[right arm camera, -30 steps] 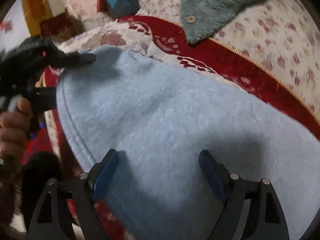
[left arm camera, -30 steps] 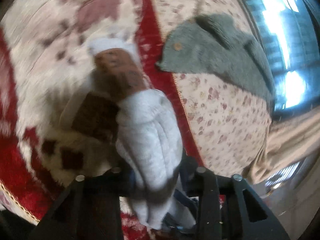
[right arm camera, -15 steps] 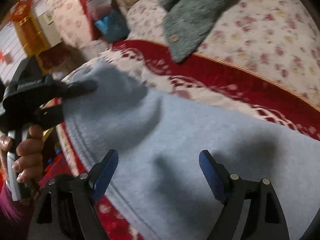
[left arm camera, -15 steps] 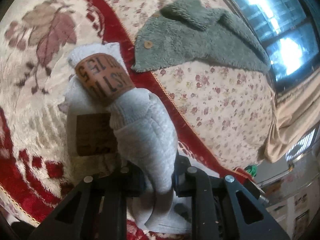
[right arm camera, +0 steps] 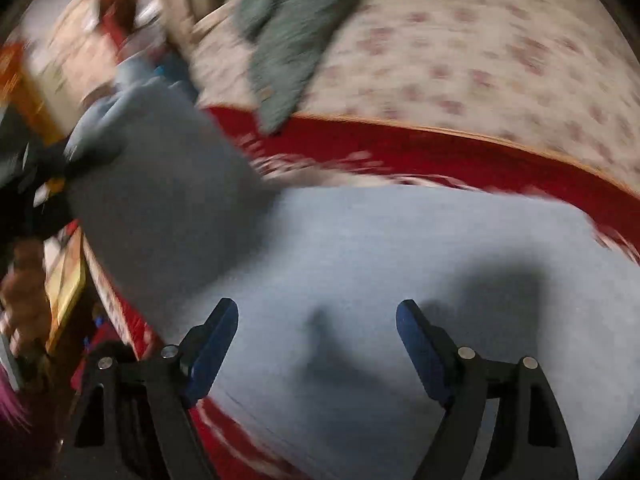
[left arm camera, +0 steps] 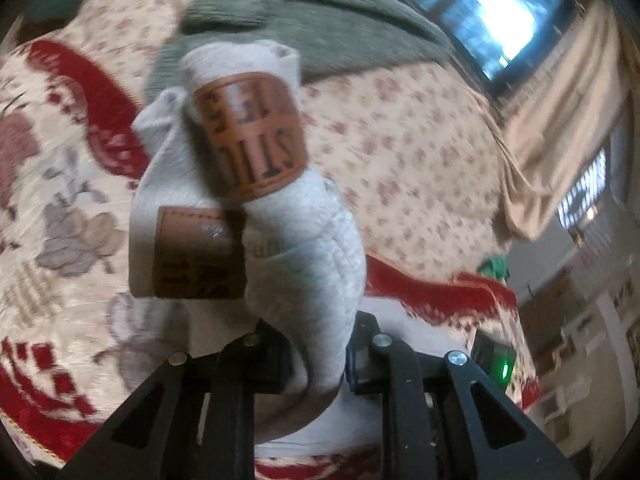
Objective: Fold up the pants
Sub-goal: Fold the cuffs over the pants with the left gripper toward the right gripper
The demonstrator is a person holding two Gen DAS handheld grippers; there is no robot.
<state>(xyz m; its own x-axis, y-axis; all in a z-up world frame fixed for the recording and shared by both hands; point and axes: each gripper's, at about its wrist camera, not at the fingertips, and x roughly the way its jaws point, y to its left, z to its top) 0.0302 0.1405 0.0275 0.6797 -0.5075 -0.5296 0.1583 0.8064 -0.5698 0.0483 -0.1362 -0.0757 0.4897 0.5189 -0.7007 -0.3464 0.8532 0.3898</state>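
Note:
The pale grey pants [right arm camera: 360, 272] lie spread over a red patterned rug. My left gripper [left arm camera: 316, 356] is shut on a bunched end of the pants [left arm camera: 304, 264], which carries a brown leather patch [left arm camera: 252, 136], and holds it lifted above the rug. In the right wrist view that lifted end [right arm camera: 160, 184] rises at the left, held by the left gripper [right arm camera: 48, 172]. My right gripper [right arm camera: 316, 344] is open and empty, its blue pads just above the flat part of the pants.
A green fleece garment [left arm camera: 328, 24] lies on the floral bedspread [left arm camera: 420, 152] beyond the red rug [left arm camera: 92, 92]. A window [left arm camera: 500, 12] and beige curtain [left arm camera: 568, 120] are at the right. Furniture and clutter [right arm camera: 60, 80] stand at the left.
My left gripper has lifted the gripped end of the pants higher and swung it toward the green garment. The right gripper stays open over the pants, with the view shifting slightly.

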